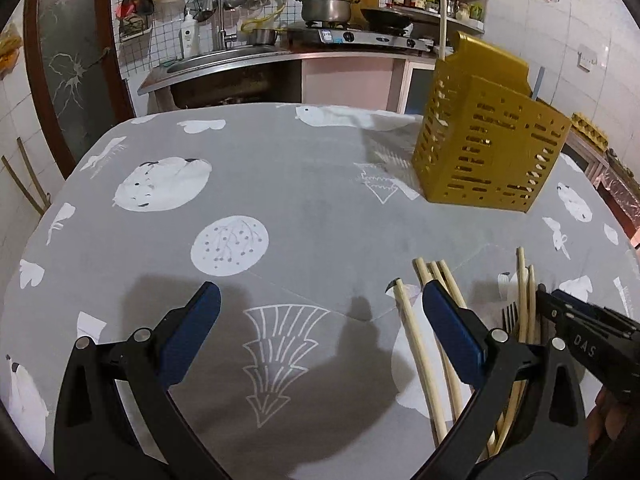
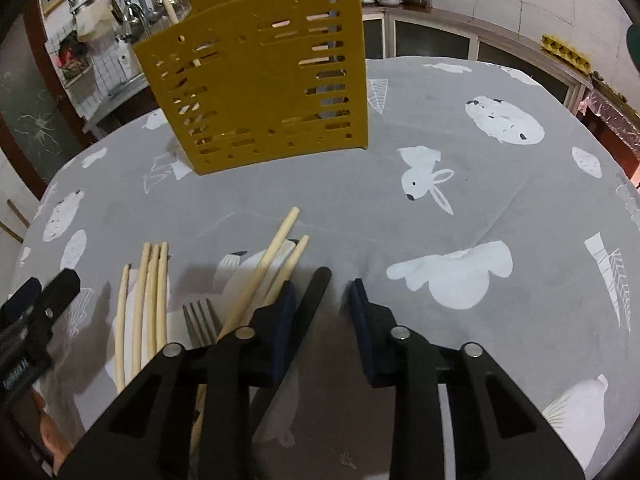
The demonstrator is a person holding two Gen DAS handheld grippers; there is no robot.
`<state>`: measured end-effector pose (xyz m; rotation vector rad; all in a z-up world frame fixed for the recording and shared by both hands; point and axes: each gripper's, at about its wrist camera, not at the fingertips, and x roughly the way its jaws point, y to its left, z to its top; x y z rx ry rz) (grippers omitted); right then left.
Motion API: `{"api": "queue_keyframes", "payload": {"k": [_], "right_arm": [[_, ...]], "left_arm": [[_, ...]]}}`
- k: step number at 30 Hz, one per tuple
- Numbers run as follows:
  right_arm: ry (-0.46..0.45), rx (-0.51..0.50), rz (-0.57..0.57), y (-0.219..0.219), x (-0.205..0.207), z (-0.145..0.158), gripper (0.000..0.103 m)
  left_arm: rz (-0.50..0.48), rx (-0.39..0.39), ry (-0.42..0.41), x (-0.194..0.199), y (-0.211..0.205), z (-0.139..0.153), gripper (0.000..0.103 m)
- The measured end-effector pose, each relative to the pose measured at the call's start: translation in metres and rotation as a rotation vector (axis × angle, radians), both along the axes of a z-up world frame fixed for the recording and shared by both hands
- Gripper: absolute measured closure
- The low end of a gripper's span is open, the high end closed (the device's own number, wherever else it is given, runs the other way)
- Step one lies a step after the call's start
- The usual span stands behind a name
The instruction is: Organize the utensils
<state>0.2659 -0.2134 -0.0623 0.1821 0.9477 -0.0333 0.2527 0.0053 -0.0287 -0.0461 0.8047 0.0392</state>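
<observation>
Chopsticks (image 2: 276,264) lie lengthwise just left of your right gripper (image 2: 322,300), nearer than the open, empty left gripper (image 1: 320,316); its jaws stand part-open, a dark handle (image 2: 308,304) between them, holder (image 2: 260,76) well ahead.

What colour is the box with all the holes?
The box is mustard yellow, seen best in the right wrist view.

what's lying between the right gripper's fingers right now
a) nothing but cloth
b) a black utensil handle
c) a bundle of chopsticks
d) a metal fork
b: in the right wrist view a black utensil handle lies on the cloth in the gap of the open right gripper, while the fork and the chopsticks lie off to its left.
</observation>
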Motion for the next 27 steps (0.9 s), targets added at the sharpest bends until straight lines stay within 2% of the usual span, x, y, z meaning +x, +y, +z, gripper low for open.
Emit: {"api": "queue_keyframes", "payload": {"k": [2,6,9,16,20,25,27], "right_arm": [[0.004,0.008,-0.008,0.000,0.003,0.001,0.087],[-0.003,0.031,0.009,-0.007,0.003,0.002,0.097],[-0.001,0.039,0.036,-0.014,0.002,0.003,0.097],[-0.011,0.018,0.047,-0.044,-0.004,0.004,0.097],[-0.031,0.006,0.069,-0.047,-0.006,0.001,0.097],[-0.026,0.012,0.074,-0.048,-0.005,0.000,0.097],[-0.018,0.020,0.079,-0.050,-0.005,0.000,0.097]], "left_arm": [[-0.001,-0.002,0.010,0.002,-0.001,-0.004,0.005],[-0.009,-0.017,0.045,0.005,-0.004,-0.012,0.008],[-0.017,-0.009,0.059,0.007,-0.008,-0.015,0.009],[-0.043,-0.013,0.106,0.012,-0.019,-0.025,0.021],[-0.037,0.028,0.129,0.016,-0.028,-0.032,0.025],[-0.055,0.021,0.135,0.017,-0.034,-0.029,0.041],[-0.058,0.025,0.141,0.017,-0.036,-0.028,0.044]]}}
